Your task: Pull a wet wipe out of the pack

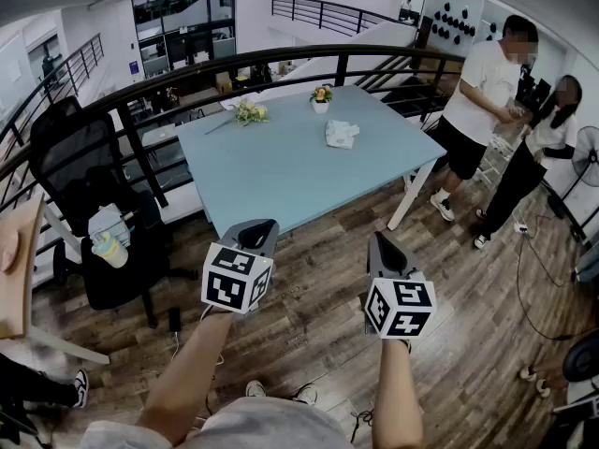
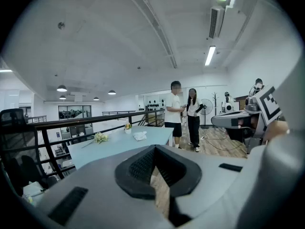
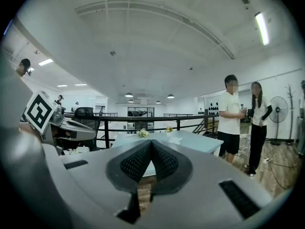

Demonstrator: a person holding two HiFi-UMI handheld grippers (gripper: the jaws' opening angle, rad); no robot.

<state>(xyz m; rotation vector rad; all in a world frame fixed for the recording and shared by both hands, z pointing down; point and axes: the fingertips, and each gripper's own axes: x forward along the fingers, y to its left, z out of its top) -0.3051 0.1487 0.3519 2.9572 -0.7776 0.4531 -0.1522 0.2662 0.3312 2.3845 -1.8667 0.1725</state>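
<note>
A white, crumpled-looking wipe pack point(image 1: 342, 134) lies toward the far right of a light blue table point(image 1: 281, 171). It is small in the left gripper view point(image 2: 140, 136) and the right gripper view point(image 3: 175, 139). My left gripper point(image 1: 262, 225) and right gripper point(image 1: 377, 238) hover side by side over the wooden floor, short of the table's near edge and well away from the pack. The left gripper point(image 2: 153, 149) has its pads together with nothing between them. So does the right gripper point(image 3: 151, 142).
A bunch of flowers point(image 1: 250, 112) and a small flower pot point(image 1: 321, 94) sit at the table's far side, before a black railing point(image 1: 140, 87). Two people point(image 1: 482, 101) stand right of the table. A black office chair point(image 1: 89, 204) is at left; cables point(image 1: 529, 297) trail on the floor.
</note>
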